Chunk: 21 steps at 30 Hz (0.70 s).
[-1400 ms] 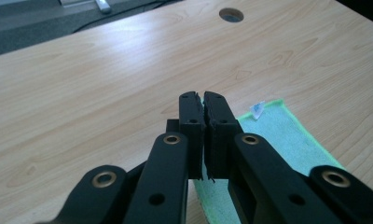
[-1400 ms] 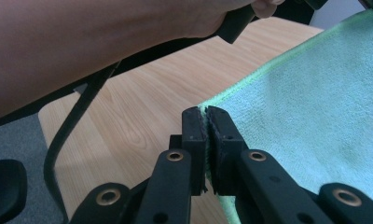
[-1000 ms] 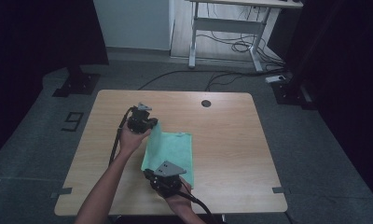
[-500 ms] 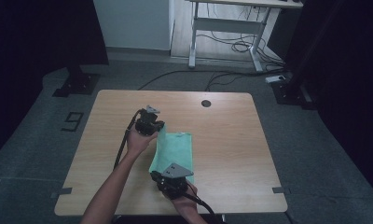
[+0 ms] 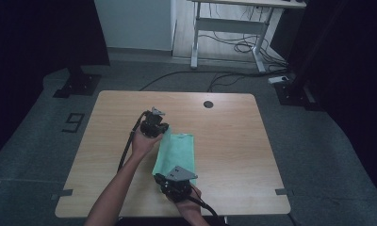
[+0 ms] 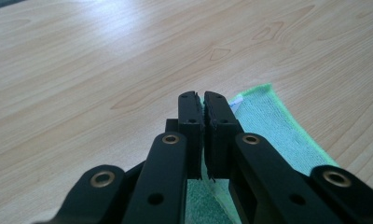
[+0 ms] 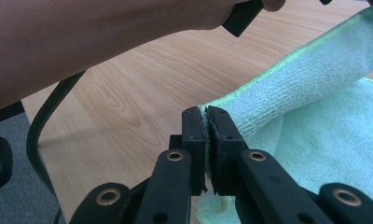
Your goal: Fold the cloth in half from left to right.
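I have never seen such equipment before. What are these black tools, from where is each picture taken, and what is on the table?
A person sits at a light wooden table and holds a black two-jaw hand gripper in each hand. The high view looks down from above. Each of the other two pictures comes from a camera riding on one gripper, looking along its jaws. On the table lies a green terry cloth, partly folded over. The left gripper is shut on the cloth's far corner, and the right gripper is shut on its near corner, so one edge of the cloth is raised between them.
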Each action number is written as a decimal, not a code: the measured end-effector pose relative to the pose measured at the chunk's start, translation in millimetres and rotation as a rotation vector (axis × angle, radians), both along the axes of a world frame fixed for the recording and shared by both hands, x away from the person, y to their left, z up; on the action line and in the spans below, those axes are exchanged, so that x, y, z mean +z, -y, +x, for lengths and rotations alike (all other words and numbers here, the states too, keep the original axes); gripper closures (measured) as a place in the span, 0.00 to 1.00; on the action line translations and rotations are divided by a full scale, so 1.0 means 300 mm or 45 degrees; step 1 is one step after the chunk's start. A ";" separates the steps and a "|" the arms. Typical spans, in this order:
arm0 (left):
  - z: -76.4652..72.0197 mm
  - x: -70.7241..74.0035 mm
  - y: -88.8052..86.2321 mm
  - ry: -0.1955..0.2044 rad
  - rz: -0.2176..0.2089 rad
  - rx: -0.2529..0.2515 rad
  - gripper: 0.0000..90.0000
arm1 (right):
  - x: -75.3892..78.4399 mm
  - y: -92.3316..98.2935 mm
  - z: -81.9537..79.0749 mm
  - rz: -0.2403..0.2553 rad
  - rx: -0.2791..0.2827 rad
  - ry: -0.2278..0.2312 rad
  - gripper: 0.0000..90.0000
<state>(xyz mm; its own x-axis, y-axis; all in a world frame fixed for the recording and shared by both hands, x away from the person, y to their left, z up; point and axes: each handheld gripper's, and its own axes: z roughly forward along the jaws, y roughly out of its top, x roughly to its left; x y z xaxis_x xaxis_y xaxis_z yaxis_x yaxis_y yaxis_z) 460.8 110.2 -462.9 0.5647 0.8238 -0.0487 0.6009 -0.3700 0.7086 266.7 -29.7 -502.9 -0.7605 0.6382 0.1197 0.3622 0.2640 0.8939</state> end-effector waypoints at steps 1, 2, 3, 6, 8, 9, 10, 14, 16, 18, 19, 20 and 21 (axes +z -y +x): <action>0.001 -0.002 0.002 -0.004 0.000 0.001 0.96 | -0.001 0.002 -0.001 -0.001 -0.001 -0.001 0.95; 0.002 -0.004 0.004 -0.007 0.000 0.000 0.96 | -0.003 0.003 -0.001 -0.003 -0.001 -0.001 0.95; 0.003 -0.006 0.007 -0.007 0.002 -0.001 0.96 | -0.005 0.005 -0.001 -0.002 -0.003 -0.002 0.95; 0.004 -0.009 0.014 -0.011 0.001 -0.002 0.96 | -0.009 0.008 -0.003 -0.003 -0.004 -0.005 0.95; 0.004 -0.010 0.018 -0.009 0.003 -0.002 0.96 | -0.011 0.011 -0.004 -0.004 -0.006 -0.006 0.95; 0.005 -0.011 0.020 -0.009 0.005 -0.004 0.96 | -0.011 0.012 -0.003 -0.003 -0.007 -0.005 0.95; 0.005 -0.012 0.023 -0.009 0.003 -0.004 0.96 | -0.012 0.014 -0.003 -0.002 -0.009 -0.008 0.95; 0.005 -0.015 0.033 -0.010 0.005 -0.007 0.96 | -0.016 0.024 -0.005 -0.003 -0.014 -0.010 0.95; 0.005 -0.017 0.038 -0.012 0.009 -0.013 0.96 | -0.018 0.028 -0.005 -0.004 -0.018 -0.013 0.95; 0.004 -0.019 0.045 -0.011 0.006 -0.012 0.96 | -0.021 0.032 -0.006 -0.003 -0.020 -0.013 0.95; 0.004 -0.020 0.048 -0.010 0.007 -0.012 0.96 | -0.022 0.034 -0.006 -0.003 -0.021 -0.014 0.95; 0.003 -0.020 0.050 -0.008 0.009 -0.011 0.96 | -0.025 0.038 -0.007 -0.003 -0.024 -0.016 0.95; 0.003 -0.021 0.053 -0.007 0.009 -0.011 0.96 | -0.025 0.038 -0.007 -0.003 -0.024 -0.016 0.95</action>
